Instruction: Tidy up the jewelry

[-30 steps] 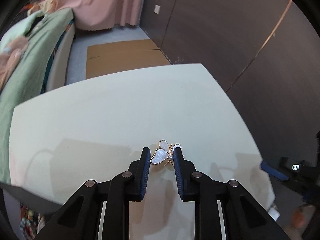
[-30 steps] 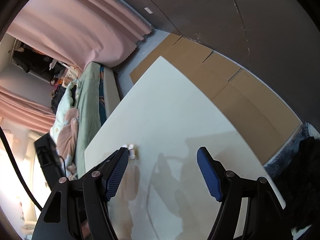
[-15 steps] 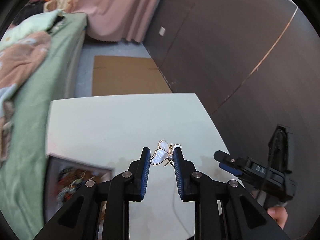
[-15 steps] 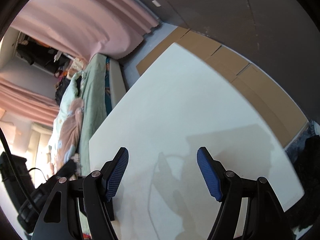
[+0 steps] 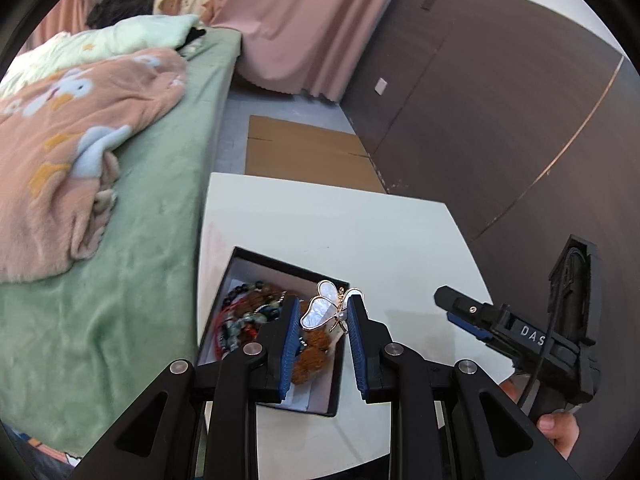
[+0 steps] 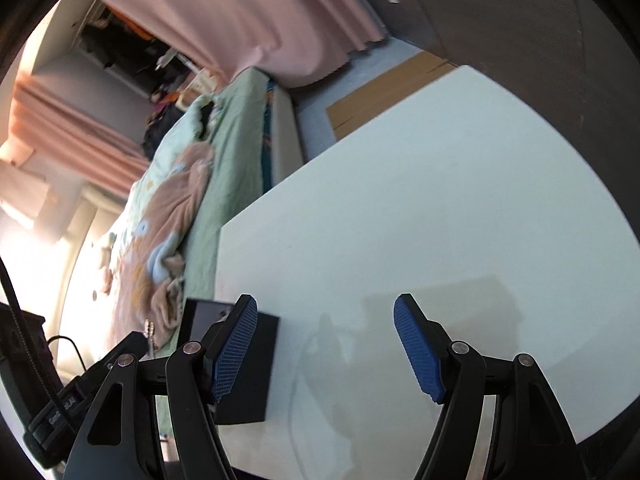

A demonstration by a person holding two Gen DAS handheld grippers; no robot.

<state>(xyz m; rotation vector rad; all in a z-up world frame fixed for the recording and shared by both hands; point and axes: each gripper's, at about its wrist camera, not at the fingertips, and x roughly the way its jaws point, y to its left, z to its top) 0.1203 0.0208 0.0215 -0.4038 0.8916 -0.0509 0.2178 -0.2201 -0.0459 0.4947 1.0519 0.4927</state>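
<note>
My left gripper (image 5: pixel 323 316) is shut on a butterfly brooch (image 5: pixel 326 310) with white pearly wings and a gold frame, held above a black jewelry box (image 5: pixel 334 396). The box sits near the left edge of the white table (image 5: pixel 360 232) and holds beaded bracelets (image 5: pixel 244 316) and a brown piece. My right gripper (image 6: pixel 326 340) is open and empty above the table; it also shows at the right of the left wrist view (image 5: pixel 464 314). The box's black outer wall (image 6: pixel 248 376) shows behind the right gripper's left finger.
A bed (image 5: pixel 152 208) with a green sheet and a pink blanket (image 5: pixel 60 136) runs along the table's left side. Flat cardboard (image 5: pixel 304 156) lies on the floor beyond the table. Dark wall panels (image 5: pixel 500 112) stand to the right, pink curtains (image 5: pixel 304 20) behind.
My left gripper has carried the brooch leftward from the bare table to above the open jewelry box. The right gripper's view has swung left; the box now shows by its left finger.
</note>
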